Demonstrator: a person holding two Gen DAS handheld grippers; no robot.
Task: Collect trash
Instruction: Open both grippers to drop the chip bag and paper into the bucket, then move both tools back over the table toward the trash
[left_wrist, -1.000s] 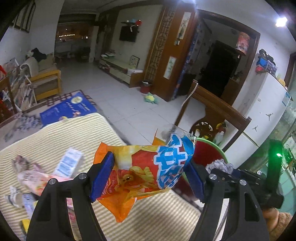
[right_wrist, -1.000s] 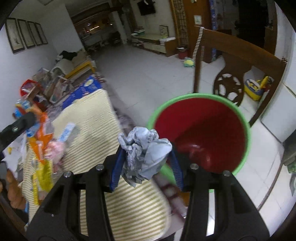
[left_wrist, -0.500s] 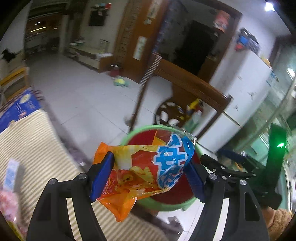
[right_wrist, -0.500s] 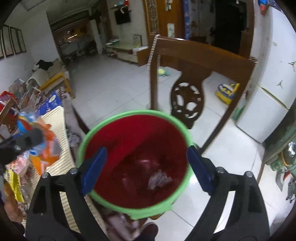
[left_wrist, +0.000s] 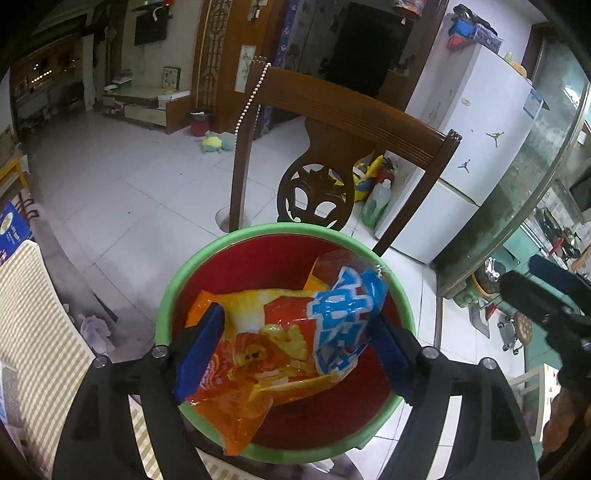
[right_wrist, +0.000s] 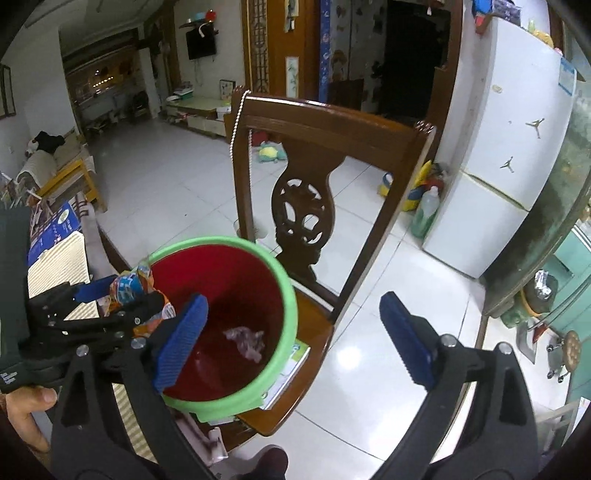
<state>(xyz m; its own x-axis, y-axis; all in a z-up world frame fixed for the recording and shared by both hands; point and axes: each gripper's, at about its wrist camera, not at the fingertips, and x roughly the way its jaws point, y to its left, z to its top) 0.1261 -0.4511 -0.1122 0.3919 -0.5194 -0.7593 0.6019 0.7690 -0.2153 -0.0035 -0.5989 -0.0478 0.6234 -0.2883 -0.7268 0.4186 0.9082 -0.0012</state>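
Note:
My left gripper (left_wrist: 295, 354) holds an orange and blue snack bag (left_wrist: 280, 332) right over a red bin with a green rim (left_wrist: 258, 233). Its jaws are opening, and the bag still spans from pad to pad. The right wrist view shows that left gripper (right_wrist: 122, 295) and the snack bag (right_wrist: 127, 288) at the bin's near rim (right_wrist: 288, 295). My right gripper (right_wrist: 291, 339) stands wide and is still opening, with nothing between its fingers. It hangs beside the bin. A crumpled grey paper ball (right_wrist: 245, 341) lies on the bin's bottom.
The bin stands on the seat of a dark wooden chair (right_wrist: 332, 125), on top of a flat booklet (right_wrist: 291, 365). A table with a striped cloth (left_wrist: 33, 332) is at the left. A white fridge (left_wrist: 480, 122) and a white tiled floor (left_wrist: 129, 184) lie behind.
My right gripper opened and dropped the paper ball into the bin, then drew off to the right. My left gripper carried the snack bag from over the table to over the bin.

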